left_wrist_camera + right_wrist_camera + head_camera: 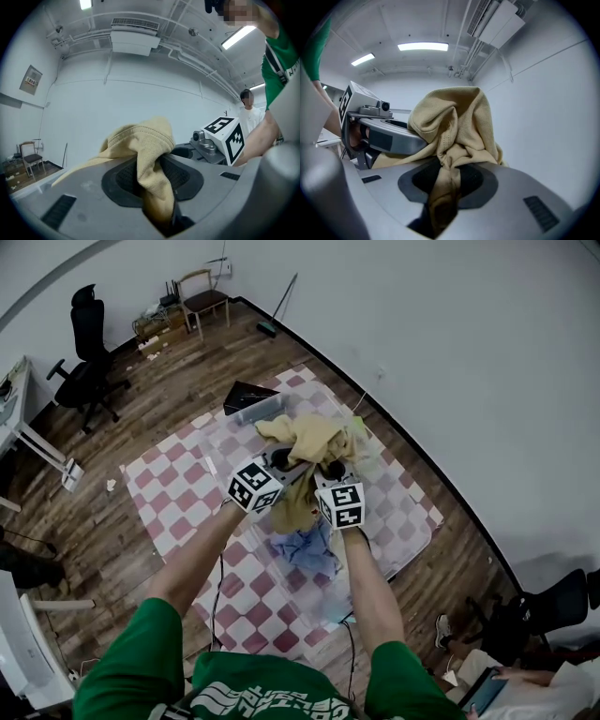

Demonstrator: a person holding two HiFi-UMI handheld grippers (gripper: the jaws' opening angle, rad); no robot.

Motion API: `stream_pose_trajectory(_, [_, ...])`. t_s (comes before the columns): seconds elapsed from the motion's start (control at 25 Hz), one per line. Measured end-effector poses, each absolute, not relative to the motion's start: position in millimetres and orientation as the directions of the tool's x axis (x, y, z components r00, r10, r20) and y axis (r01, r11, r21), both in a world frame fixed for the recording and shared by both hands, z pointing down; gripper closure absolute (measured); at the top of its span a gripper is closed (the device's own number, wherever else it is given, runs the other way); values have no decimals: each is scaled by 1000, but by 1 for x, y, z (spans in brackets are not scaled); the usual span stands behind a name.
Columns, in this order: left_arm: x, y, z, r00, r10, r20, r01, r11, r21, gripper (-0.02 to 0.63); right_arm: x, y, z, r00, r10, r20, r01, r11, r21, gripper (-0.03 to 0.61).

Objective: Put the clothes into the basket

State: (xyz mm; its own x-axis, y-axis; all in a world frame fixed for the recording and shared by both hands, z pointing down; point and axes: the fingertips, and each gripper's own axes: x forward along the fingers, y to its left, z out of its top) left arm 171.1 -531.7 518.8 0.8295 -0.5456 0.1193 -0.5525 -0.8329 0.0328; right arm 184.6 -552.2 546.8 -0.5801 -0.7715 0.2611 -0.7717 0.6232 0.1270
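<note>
My left gripper [153,180] and right gripper [444,185] both pinch tan ribbed garment [305,439] over middle of checkered mat [178,493]. White print on my green shirt [267,699] is possibly lettering, unreadable.

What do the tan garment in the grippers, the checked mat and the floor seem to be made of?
Tan garment: soft knit fabric, probably cotton, matte; fine ribbing and a stitched hem show.
Checked mat: thin cloth or plastic sheet in pink and white squares; too far away to tell which.
Floor: wood-look planks with a slight sheen; whether real wood or laminate is unclear.
</note>
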Motion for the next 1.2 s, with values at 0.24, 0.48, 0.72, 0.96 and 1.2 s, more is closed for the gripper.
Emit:
stream_pose_trajectory(0.24, [170,-553,580,819,-493,293,-533,-843,69,522,183,-569,612,-564,-743,360,-787,616,36,476])
stream_pose_trajectory(0.48, [177,-567,652,746,-423,515,-549,-828,115,518,190,-576,686,-528,-700,480,-817,573,-64,472])
stream_pose_trajectory(0.72, [176,-568,691,683,-381,624,-564,-817,119,514,193,-574,726,-510,-658,554,-817,573,-73,468])
stream_pose_trajectory(0.96, [168,-566,688,652,-413,636,-581,-811,68,483,198,-570,725,-488,-637,597,-823,564,-71,438])
stream_pose_trajectory(1.2, [153,-561,668,597,-465,653,-612,-791,-3,403,212,-557,706,-444,-651,616,-841,539,-36,359])
